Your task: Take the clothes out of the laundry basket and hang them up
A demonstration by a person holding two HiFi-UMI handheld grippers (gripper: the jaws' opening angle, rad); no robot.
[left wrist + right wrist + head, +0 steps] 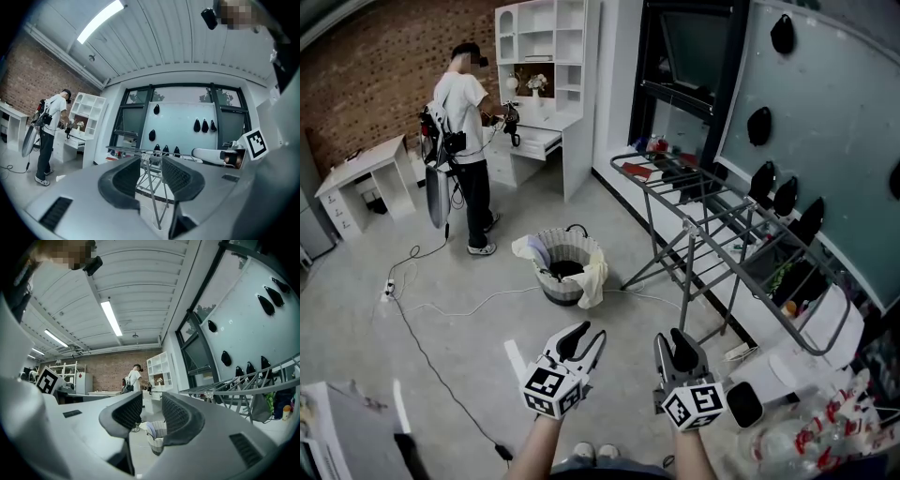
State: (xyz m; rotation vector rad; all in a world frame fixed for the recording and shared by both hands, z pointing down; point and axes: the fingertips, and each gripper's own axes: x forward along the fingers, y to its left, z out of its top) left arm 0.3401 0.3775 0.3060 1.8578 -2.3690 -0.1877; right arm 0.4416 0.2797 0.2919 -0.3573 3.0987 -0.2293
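A round woven laundry basket point(566, 266) stands on the floor ahead of me, with pale clothes point(593, 281) draped over its rim. To its right is the grey folding drying rack point(712, 220), bare of clothes. My left gripper point(584, 336) and right gripper point(677, 344) are held side by side low in the head view, well short of the basket. Both stand open with nothing between the jaws. In the right gripper view the basket point(156, 432) shows through the gap. In the left gripper view the rack point(150, 157) shows beyond the jaws.
A person point(467, 131) stands at the back left by a white desk point(534, 141) and shelf unit. Cables point(422, 309) trail across the floor. A white table corner point(347, 417) is at my left, and plastic-wrapped items point(825, 422) lie at the right under the rack.
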